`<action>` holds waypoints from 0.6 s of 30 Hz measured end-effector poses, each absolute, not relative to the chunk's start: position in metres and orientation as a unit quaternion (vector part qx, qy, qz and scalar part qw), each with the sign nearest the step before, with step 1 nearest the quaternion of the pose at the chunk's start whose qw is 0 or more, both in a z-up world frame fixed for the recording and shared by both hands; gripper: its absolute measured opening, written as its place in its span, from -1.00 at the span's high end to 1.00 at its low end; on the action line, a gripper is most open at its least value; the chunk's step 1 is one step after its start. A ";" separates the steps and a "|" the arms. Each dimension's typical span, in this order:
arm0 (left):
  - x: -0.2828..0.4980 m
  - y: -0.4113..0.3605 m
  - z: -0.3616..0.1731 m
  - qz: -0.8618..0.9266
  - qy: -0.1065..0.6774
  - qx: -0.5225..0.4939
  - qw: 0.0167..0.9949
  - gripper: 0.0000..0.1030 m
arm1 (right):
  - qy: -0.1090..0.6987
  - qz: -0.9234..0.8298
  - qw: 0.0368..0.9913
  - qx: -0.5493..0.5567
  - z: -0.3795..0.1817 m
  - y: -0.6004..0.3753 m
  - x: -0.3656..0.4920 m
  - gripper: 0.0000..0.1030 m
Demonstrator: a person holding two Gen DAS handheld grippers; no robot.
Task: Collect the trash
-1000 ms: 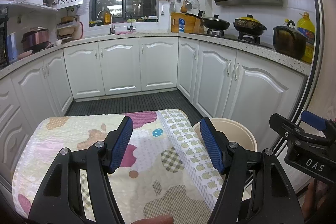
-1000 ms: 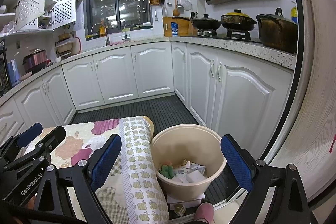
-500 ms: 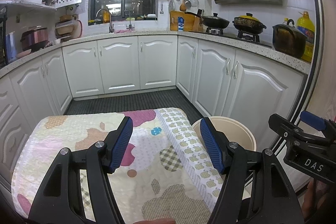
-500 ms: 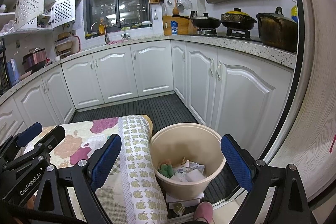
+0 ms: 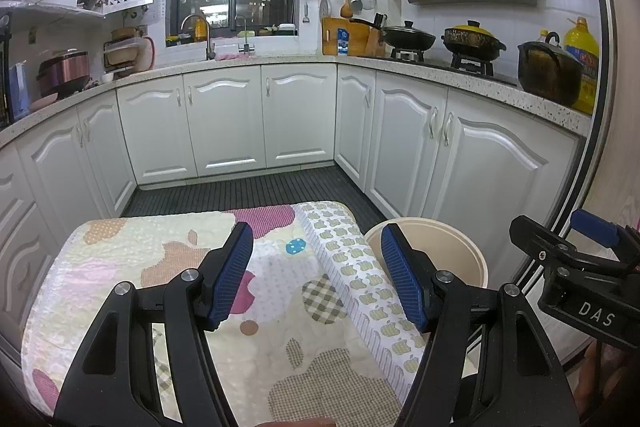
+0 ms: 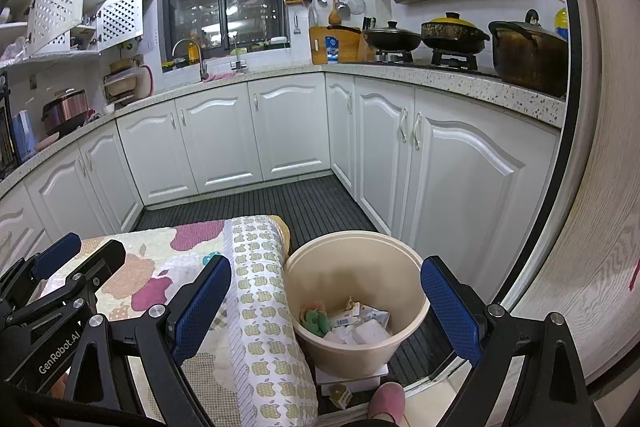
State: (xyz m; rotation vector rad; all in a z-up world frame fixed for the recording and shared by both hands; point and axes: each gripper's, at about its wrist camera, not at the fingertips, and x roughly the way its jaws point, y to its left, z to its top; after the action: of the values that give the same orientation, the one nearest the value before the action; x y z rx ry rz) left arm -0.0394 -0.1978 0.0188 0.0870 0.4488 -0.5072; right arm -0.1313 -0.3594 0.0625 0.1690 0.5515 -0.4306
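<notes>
A beige trash bucket (image 6: 414, 301) stands on the floor beside the table and holds crumpled paper and a green scrap (image 6: 316, 319). Its rim (image 5: 476, 255) shows at the right in the left wrist view. My right gripper (image 6: 326, 301) hovers above the bucket, open, with nothing between its blue pads. My left gripper (image 5: 318, 273) hangs open over the patterned tablecloth (image 5: 172, 259), also holding nothing. No loose trash lies on the cloth in these views.
White cabinets (image 5: 224, 123) line the kitchen behind a dark ribbed floor mat (image 6: 316, 203). Pots (image 6: 528, 55) sit on the right counter. A person's pink slipper (image 6: 386, 401) and a small carton (image 6: 340, 395) lie by the bucket's base.
</notes>
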 end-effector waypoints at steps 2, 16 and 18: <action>-0.039 -0.199 0.019 -0.250 0.220 0.043 0.942 -0.27 | 0.272 -0.210 0.935 0.083 0.062 -0.359 -0.131 -0.83; -0.037 -0.200 0.015 -0.255 0.225 0.047 0.939 -0.27 | 0.279 -0.212 0.933 0.086 0.055 -0.362 -0.129 -0.83; -0.037 -0.201 0.014 -0.256 0.225 0.048 0.939 -0.27 | 0.280 -0.212 0.932 0.086 0.054 -0.362 -0.129 -0.83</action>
State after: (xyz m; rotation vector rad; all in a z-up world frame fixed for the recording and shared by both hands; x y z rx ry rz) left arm -0.0367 -0.2009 0.0140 0.0988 0.4592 -0.5237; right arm -0.1290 -0.3621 0.0544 0.1751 0.5739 -0.4338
